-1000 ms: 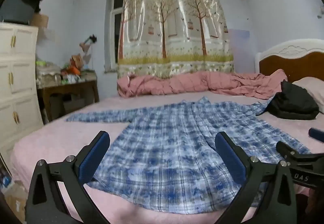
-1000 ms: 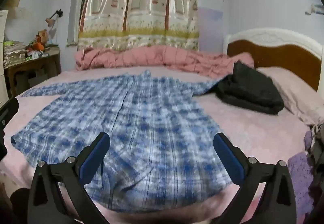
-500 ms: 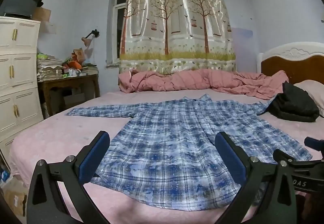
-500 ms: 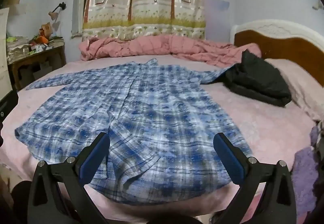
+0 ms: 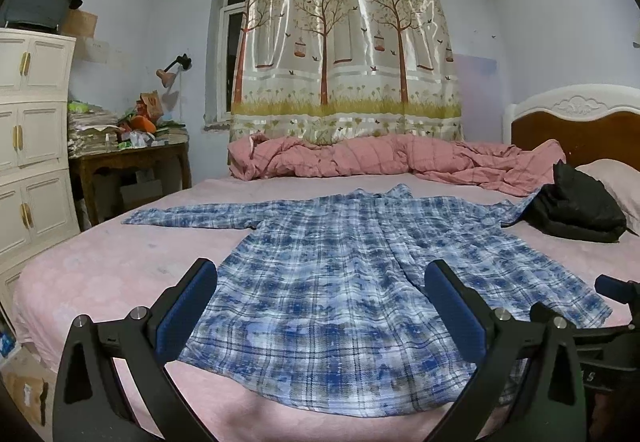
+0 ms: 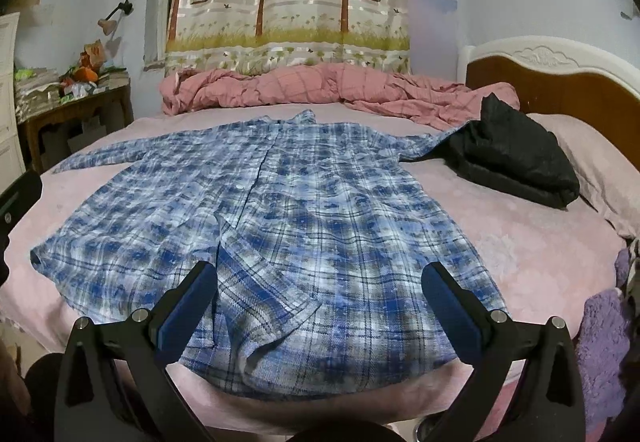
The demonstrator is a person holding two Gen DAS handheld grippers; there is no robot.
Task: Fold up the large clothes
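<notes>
Left wrist view first: a blue-and-white plaid shirt, soft woven cloth with a blurred check, lies spread flat on the pink textured sheet of the bed, one sleeve stretched out to the left and its hem toward the camera. Behind it a rumpled pink quilt is bunched along the far edge, and a black folded garment covers the end of the other sleeve beside a pale pillow. The left hand-held gripper hovers above the hem with its blue-padded fingers spread wide, holding and touching nothing. At the right edge part of the right hand-held gripper is cut off by the frame. A glossy tree-print curtain hangs at the window, and a cluttered wooden worktop stands by a cream cabinet. Right wrist view: the plaid shirt fills the middle, its button placket running lengthwise and a lower front corner turned over in a fold near the hem. The right hand-held gripper also stands wide apart above the hem, empty. A fuzzy purple fabric at the lower right is only partly visible.
</notes>
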